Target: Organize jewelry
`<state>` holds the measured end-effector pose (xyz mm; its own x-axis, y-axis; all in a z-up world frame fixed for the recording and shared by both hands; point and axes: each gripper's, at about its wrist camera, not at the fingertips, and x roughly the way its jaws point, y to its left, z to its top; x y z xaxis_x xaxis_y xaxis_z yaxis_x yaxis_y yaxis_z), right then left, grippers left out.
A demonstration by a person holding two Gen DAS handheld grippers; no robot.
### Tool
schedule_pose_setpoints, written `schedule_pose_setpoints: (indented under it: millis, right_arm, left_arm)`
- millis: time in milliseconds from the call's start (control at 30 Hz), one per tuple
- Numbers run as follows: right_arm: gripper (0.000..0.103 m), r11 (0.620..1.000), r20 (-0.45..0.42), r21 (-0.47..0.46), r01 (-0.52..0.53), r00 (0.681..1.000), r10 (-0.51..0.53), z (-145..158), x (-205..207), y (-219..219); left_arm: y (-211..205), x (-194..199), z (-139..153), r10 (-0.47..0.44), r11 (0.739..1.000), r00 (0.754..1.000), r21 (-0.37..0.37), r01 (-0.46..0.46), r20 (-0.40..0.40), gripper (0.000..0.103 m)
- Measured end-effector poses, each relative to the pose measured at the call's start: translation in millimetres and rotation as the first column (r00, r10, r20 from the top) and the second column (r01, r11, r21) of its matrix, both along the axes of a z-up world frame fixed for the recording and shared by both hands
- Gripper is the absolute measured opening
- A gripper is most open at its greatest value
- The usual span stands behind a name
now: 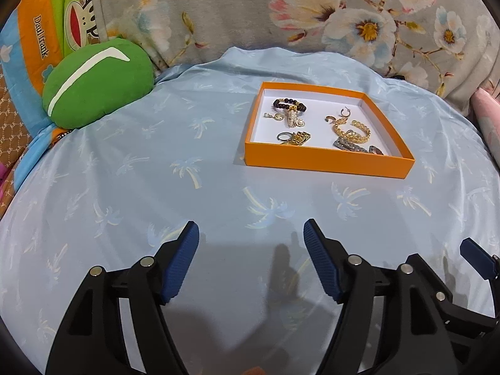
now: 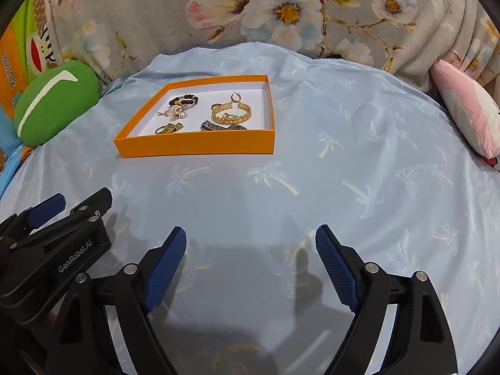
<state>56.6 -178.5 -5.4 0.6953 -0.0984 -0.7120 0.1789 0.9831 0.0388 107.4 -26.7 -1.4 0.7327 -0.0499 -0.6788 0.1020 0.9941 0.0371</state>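
An orange tray [image 1: 328,161] with a white floor lies on the light blue palm-print sheet; it also shows in the right wrist view [image 2: 193,148]. Inside lie a dark bead bracelet [image 1: 289,104], a pearl piece [image 1: 290,118], a gold cuff bracelet [image 1: 351,132], a hoop earring [image 1: 345,113], a ring with a gold chunk [image 1: 293,138] and a silver band [image 1: 356,148]. My left gripper [image 1: 251,234] is open and empty, well short of the tray. My right gripper [image 2: 251,240] is open and empty, to the tray's near right.
A green cushion [image 1: 97,82] lies at the left. A flowered grey pillow [image 1: 281,15] runs along the back. A pink and white plush [image 2: 468,112] lies at the right. The left gripper's body [image 2: 53,243] shows in the right wrist view.
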Motion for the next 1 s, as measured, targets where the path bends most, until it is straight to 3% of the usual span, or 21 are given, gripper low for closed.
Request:
schedule_pose_setpoints:
  millis: [1000]
  right_arm:
    - [0.083, 1.000, 0.007, 0.002, -0.002, 1.000, 0.002, 1.2, -1.0, 0.4]
  left_arm:
    - [-0.7, 1.0, -1.9, 0.026, 0.999, 1.000, 0.039, -0.026, -0.001, 0.071]
